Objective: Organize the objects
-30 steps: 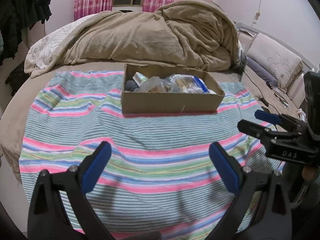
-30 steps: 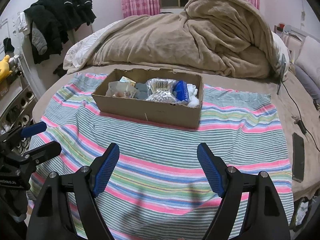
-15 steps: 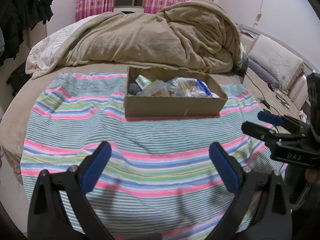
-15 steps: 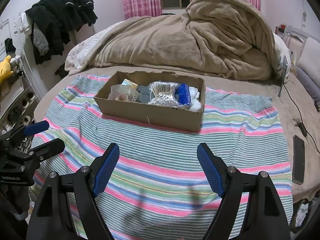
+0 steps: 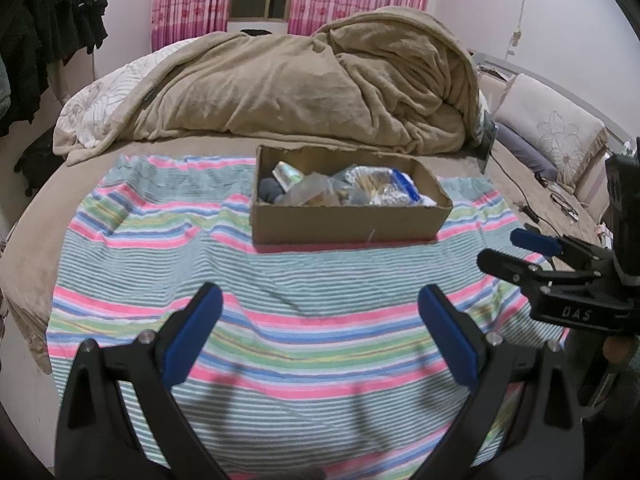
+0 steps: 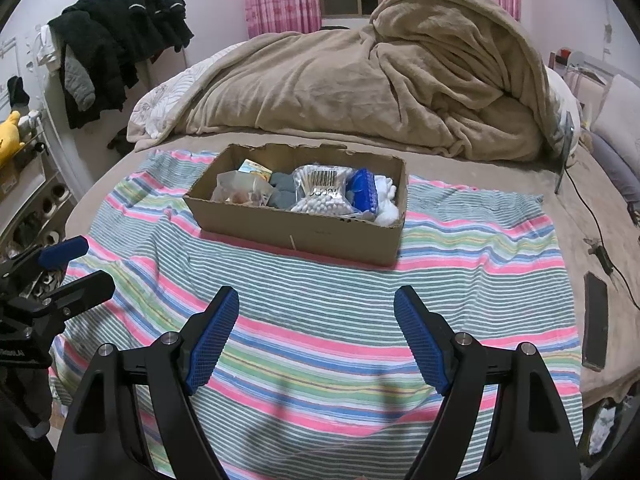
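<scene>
A cardboard box (image 5: 348, 224) (image 6: 300, 232) sits on a striped cloth (image 5: 280, 288) (image 6: 320, 312) spread over the bed. Inside it lie a bag of cotton swabs (image 6: 322, 194), a blue packet (image 6: 365, 192), grey rolled socks (image 6: 282, 196), a clear bag (image 6: 240, 190) and white cotton (image 6: 386, 202). My left gripper (image 5: 318, 312) hovers open over the near part of the cloth, nothing between its blue pads. My right gripper (image 6: 316, 320) is open too, short of the box; it also shows at the right edge of the left wrist view (image 5: 516, 250).
A heaped tan blanket (image 5: 304, 88) fills the bed behind the box. Pillows (image 5: 552, 128) lie at the right. A dark phone (image 6: 595, 316) and a cable (image 6: 588, 208) rest on the bedsheet right of the cloth. Dark clothes (image 6: 120, 52) hang at the left wall.
Both views have shifted slightly, so the box sits a little further right and lower than a second ago. Both grippers stay open and empty.
</scene>
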